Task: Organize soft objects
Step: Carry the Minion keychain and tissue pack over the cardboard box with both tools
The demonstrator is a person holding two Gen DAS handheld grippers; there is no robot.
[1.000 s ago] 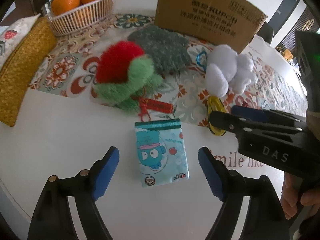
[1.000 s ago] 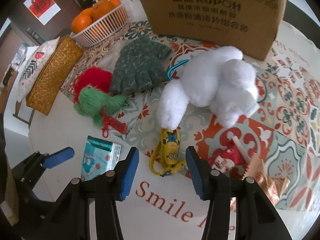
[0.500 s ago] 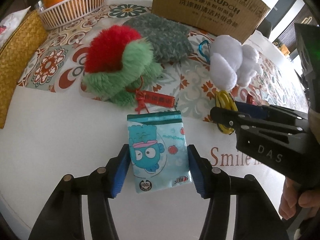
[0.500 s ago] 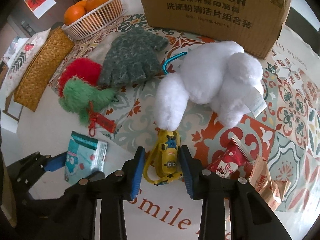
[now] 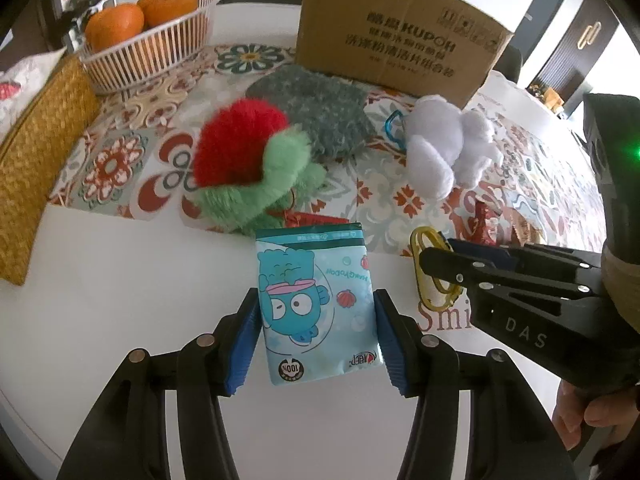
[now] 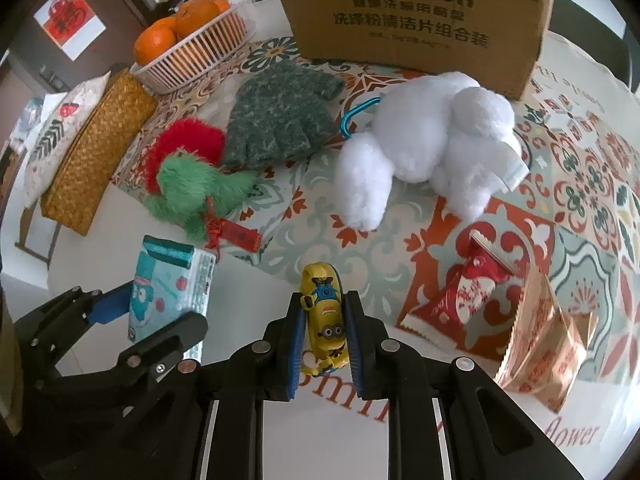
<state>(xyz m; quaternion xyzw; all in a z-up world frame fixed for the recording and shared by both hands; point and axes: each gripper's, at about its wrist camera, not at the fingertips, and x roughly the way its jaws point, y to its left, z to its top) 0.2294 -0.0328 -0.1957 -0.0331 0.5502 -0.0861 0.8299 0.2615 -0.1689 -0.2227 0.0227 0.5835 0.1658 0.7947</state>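
A blue tissue pack (image 5: 316, 288) with a cartoon fish lies on the white table, and my left gripper (image 5: 316, 312) is shut on it, blue pads pressing its two long sides. To its right, my right gripper (image 6: 325, 314) is closing tight on a yellow minion keychain toy (image 6: 323, 284), pads against both its sides. The right wrist view also has the tissue pack (image 6: 168, 284) at lower left. Behind lie a red and green plush (image 5: 248, 160), a grey-green knitted glove (image 5: 320, 120) and a white plush (image 5: 448, 152) with a blue clip.
A cardboard box (image 5: 400, 40) stands at the back behind the plush toys. A white basket of oranges (image 5: 148, 56) and a woven yellow case (image 5: 36, 168) sit at the left. A red snack packet (image 6: 472, 292) and a copper foil packet (image 6: 548, 336) lie on the patterned mat (image 6: 592, 184).
My left gripper moved forward and closed on the tissue pack. My right gripper moved forward over the minion toy and its jaws narrowed until they gripped it.
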